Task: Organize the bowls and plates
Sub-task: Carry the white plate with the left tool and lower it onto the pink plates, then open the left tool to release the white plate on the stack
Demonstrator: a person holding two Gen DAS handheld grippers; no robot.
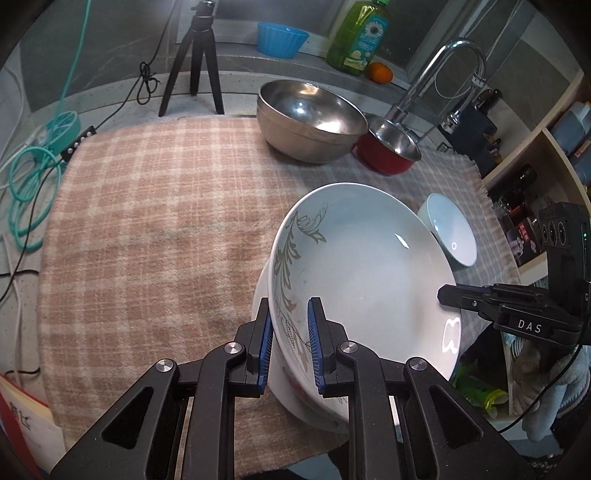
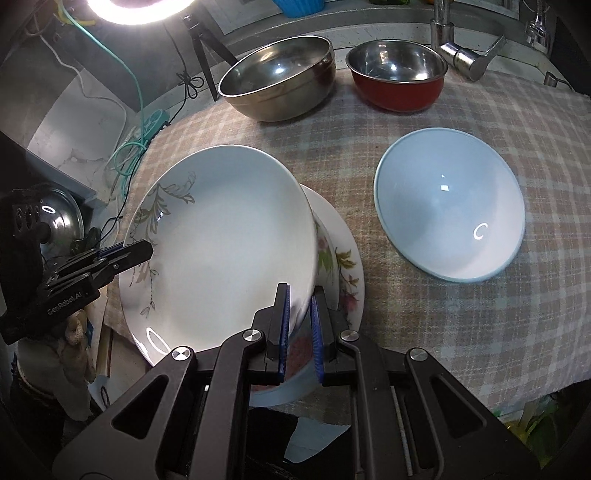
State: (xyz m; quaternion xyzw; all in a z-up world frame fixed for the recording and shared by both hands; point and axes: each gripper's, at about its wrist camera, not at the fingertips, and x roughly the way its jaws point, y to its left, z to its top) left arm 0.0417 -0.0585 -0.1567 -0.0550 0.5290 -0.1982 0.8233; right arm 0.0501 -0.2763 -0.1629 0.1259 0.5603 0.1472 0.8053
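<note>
A white plate with a grey leaf pattern [image 1: 365, 266] [image 2: 229, 236] is held tilted over a flowered plate [image 2: 343, 266] that lies on the checked cloth. My left gripper [image 1: 290, 343] is shut on the white plate's near-left rim. My right gripper [image 2: 299, 325] is shut on its opposite rim and appears in the left wrist view as a black finger [image 1: 480, 299]. A pale blue bowl [image 2: 450, 210] [image 1: 452, 230] sits to the right. At the back stand a steel bowl [image 1: 310, 118] [image 2: 277, 77] and a red bowl [image 1: 391, 147] [image 2: 397, 74].
The checked cloth [image 1: 147, 221] covers the counter. A black tripod [image 1: 194, 59], teal cables [image 1: 33, 173], a tap [image 1: 439, 77], a green bottle [image 1: 358, 33], an orange [image 1: 380, 72] and a blue tub [image 1: 282, 38] ring the back. Shelves [image 1: 535, 166] stand at the right.
</note>
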